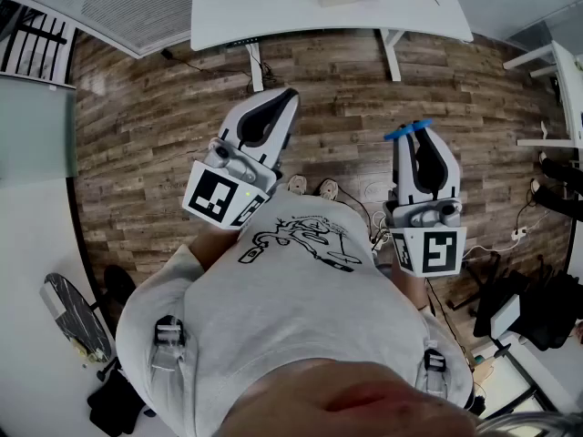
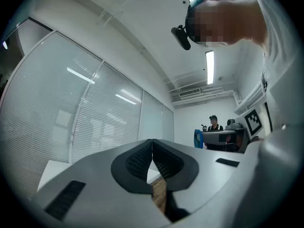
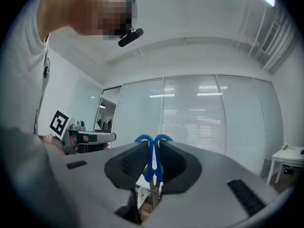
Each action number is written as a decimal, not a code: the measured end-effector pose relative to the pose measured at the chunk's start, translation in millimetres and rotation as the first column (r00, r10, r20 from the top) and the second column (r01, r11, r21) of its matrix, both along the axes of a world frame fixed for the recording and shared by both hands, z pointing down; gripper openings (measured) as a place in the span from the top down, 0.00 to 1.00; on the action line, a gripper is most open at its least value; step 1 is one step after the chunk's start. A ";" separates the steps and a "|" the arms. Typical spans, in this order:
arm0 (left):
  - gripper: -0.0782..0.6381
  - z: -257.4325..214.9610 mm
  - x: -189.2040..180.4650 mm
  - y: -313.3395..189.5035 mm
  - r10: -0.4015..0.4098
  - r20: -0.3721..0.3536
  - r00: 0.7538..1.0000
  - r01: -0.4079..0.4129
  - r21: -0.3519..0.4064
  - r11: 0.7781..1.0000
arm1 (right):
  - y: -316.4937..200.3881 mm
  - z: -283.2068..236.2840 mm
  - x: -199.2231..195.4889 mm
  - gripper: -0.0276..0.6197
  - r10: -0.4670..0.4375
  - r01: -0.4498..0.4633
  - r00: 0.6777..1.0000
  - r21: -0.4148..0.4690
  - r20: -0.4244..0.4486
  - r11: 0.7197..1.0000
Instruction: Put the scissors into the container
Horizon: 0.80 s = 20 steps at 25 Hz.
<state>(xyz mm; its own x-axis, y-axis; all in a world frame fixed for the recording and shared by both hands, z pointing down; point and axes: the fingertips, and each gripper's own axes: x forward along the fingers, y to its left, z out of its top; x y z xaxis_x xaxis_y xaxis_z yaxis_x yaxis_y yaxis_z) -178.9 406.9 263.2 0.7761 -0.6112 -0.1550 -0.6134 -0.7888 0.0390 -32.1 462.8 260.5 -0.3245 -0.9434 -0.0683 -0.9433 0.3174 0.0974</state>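
Scissors [image 3: 153, 163] clamped in right gripper [image 3: 152, 146]; left gripper [image 2: 152, 142] closed, empty.

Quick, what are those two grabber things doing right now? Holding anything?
Left gripper: fingers closed, nothing between them.
Right gripper: fingers closed on the blue-handled scissors.

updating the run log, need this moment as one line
left claw: shut, empty | right claw: shut on scissors | container: not in view
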 end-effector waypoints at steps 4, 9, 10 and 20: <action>0.86 -1.0 -9.5 -1.5 0.007 0.001 1.000 -0.007 0.002 1.000 | -0.7 -0.6 -9.3 0.84 0.007 -0.007 1.000 0.000 -0.007 1.000; 0.86 0.9 -22.7 -7.0 0.020 0.000 1.000 -0.020 -0.001 1.000 | -5.1 -0.2 -20.7 0.84 0.037 -0.037 0.999 0.005 -0.021 0.999; 0.86 2.4 -26.1 -8.1 0.023 0.001 1.000 -0.023 -0.003 1.000 | -5.8 0.1 -24.1 0.83 0.043 -0.043 0.999 0.008 -0.026 0.999; 0.86 10.9 -43.8 -23.2 0.032 0.006 0.999 -0.032 -0.026 0.999 | -19.9 3.1 -41.4 0.84 0.044 -0.044 0.999 -0.007 -0.009 0.999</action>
